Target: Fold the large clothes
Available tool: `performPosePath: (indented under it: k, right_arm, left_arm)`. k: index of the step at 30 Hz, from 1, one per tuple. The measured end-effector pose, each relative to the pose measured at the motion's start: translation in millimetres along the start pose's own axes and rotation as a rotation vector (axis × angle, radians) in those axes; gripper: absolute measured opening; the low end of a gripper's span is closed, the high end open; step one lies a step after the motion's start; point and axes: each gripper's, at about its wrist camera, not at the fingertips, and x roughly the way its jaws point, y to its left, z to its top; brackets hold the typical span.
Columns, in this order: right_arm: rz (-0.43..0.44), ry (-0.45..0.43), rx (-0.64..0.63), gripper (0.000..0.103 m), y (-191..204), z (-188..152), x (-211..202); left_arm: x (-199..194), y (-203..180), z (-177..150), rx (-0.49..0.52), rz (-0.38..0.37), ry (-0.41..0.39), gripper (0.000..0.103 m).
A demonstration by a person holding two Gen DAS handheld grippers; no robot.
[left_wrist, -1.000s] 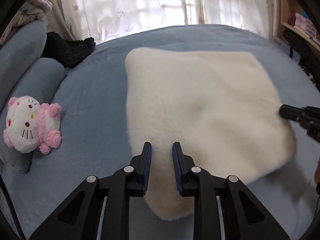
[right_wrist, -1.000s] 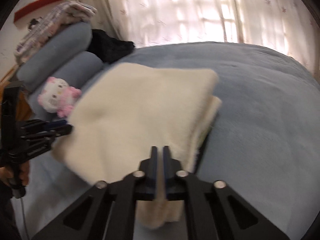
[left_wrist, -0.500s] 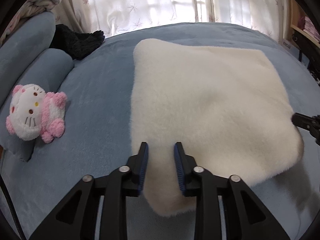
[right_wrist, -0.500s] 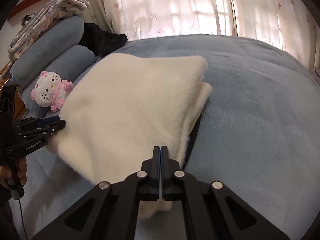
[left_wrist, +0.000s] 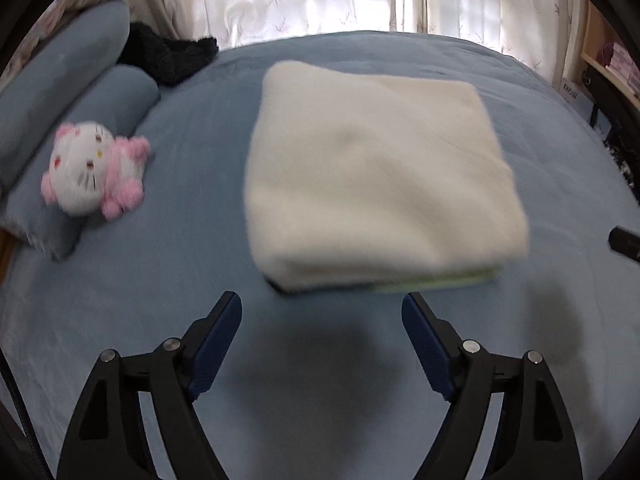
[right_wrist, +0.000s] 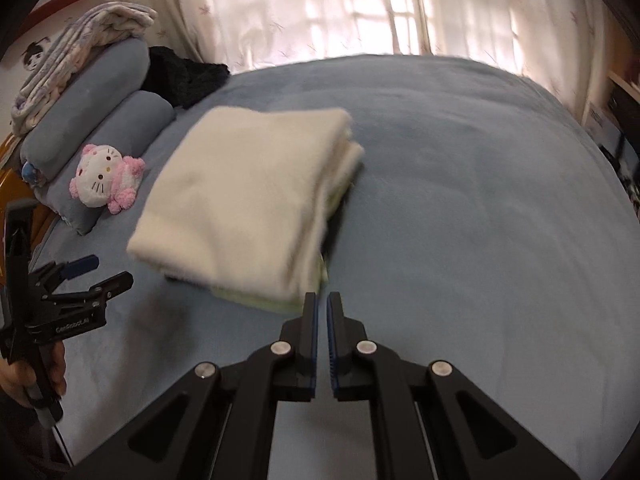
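On the bed [left_wrist: 168, 280]: cream folded garment [left_wrist: 376, 184], lying mid-bed, untouched.
Left gripper [left_wrist: 322, 312]: jaws spread wide, empty, just near of the garment.
Right gripper [right_wrist: 322, 306]: jaws narrowly parted, empty, at the garment's near right corner.

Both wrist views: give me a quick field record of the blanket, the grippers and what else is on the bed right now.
blanket: cream blanket, folded into a thick square stack, lying on the blue bed
left gripper: fingers wide apart, short of the stack's near edge, holding nothing
right gripper: fingers narrowly parted, at the stack's near corner, gripping nothing
other items: plush cat toy by the blue pillows; black garment behind
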Motion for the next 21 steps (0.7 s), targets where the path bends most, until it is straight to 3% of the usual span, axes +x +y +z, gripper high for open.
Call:
performPosePath:
  k: [2, 6, 8, 10, 13, 21]
  right_arm:
    - [-0.022, 0.031, -0.001, 0.005, -1.3, -18.4, -11.7]
    - [-0.049, 0.057, -0.019, 0.009, -3.9, -61.9, -38.1]
    - [-0.045, 0.059, -0.015, 0.025, -5.2, -84.3, -52.1]
    - [-0.044, 0.054, -0.002, 0.048, -8.9, -107.7, -67.1]
    - [-0.032, 0.040, 0.035, 0.049, -17.2, -144.6, -90.2]
    - [-0.042, 0.009, 0.098, 0.049, -20.2, -222.2, -142.6]
  left_arm:
    - [-12.1, -8.6, -16.4, -0.017, -0.026, 0.024, 0.089]
    - [-45.1, -27.2, -54.1, -0.043, -0.048, -0.003, 0.091]
    - [-62.3, -37.4, -74.5, -0.057, -0.082, -0.012, 0.097]
    - [-81.9, -48.7, -98.6, -0.079, -0.124, -0.037, 0.102]
    - [-108.8, -68.4, -137.5, -0.092, -0.148, -0.068, 0.102]
    - [-164.7, -107.8, -213.7, -0.161, -0.119, -0.104, 0.102]
